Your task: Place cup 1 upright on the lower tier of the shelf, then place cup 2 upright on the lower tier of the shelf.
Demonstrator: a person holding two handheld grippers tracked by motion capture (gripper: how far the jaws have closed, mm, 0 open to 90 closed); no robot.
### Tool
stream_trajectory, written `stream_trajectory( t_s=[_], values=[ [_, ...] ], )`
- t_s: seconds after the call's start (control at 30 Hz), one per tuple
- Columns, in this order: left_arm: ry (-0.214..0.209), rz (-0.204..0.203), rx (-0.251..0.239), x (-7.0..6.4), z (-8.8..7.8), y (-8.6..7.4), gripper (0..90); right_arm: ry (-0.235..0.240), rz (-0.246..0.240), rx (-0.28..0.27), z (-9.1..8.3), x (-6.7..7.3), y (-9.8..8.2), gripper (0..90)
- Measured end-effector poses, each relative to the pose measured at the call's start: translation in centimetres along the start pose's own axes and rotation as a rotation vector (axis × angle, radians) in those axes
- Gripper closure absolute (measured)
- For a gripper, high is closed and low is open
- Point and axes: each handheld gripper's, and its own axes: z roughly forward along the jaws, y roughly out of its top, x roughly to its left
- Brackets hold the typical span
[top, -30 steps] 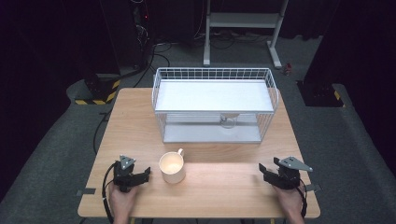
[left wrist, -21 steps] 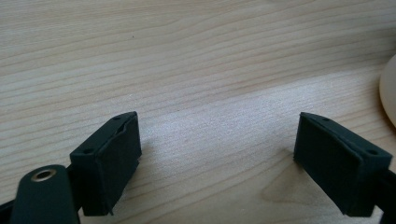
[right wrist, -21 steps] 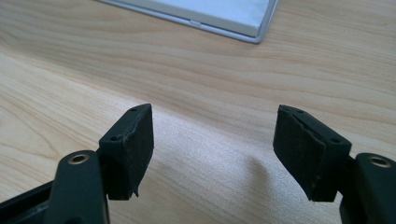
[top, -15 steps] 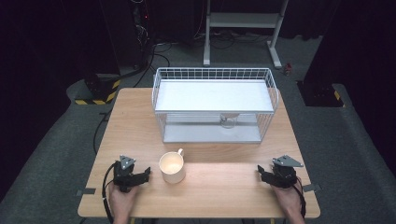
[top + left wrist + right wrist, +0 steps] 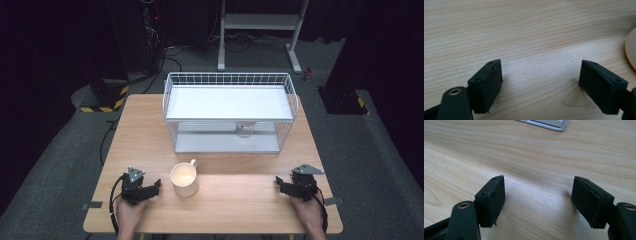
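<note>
A cream mug (image 5: 184, 180) stands upright on the wooden table (image 5: 235, 200), its handle toward the far side. Its rim edge shows at the right of the left gripper view (image 5: 631, 47). My left gripper (image 5: 156, 185) rests on the table just left of the mug, jaws wide open over bare wood (image 5: 540, 75). My right gripper (image 5: 278, 183) lies near the front right of the table, also open with nothing between its jaws (image 5: 537, 195). A white wire basket (image 5: 229, 111) with a shelf stands at the back; a small glass (image 5: 244, 129) sits under the shelf.
The basket's lower tray corner (image 5: 554, 125) shows at the top of the right gripper view. Beyond the table are a dark floor, cables (image 5: 160, 60) and a metal stand (image 5: 260, 30). Bare wood lies between mug and right gripper.
The right gripper has shifted slightly left and settled lower on the table. The left gripper and mug have not moved.
</note>
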Motion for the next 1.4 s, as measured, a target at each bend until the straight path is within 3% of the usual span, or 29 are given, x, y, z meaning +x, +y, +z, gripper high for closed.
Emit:
stream_trajectory(
  t_s=[0.17,0.27,0.43,0.53,0.73,1.03,1.4],
  values=[
    [-0.001,-0.004,0.022,-0.4,0.0,0.2,14.9,0.0,0.003,0.0,0.0,0.0,0.0,27.2],
    [-0.043,-0.025,0.009,-0.6,-0.1,0.1,14.1,0.0,-0.001,0.001,0.0,0.0,0.0,27.2],
    [-0.079,-0.032,-0.014,-1.0,-0.5,0.2,10.9,-0.001,-0.001,0.0,0.0,0.0,0.0,27.2],
    [-0.088,-0.011,-0.025,-1.4,-1.1,0.3,10.4,-0.001,0.001,0.001,0.0,0.0,0.0,27.1],
    [-0.118,-0.011,-0.038,-1.9,-2.0,0.1,7.2,-0.002,0.001,0.0,0.0,0.0,0.0,27.1],
    [-0.128,0.016,-0.053,-2.7,-3.6,-0.7,3.4,-0.003,0.004,0.001,0.0,0.0,0.0,27.0],
    [-0.163,0.051,-0.049,-4.6,-4.4,-1.2,0.5,-0.003,0.004,0.001,0.0,0.0,0.0,27.0]
  ],
)
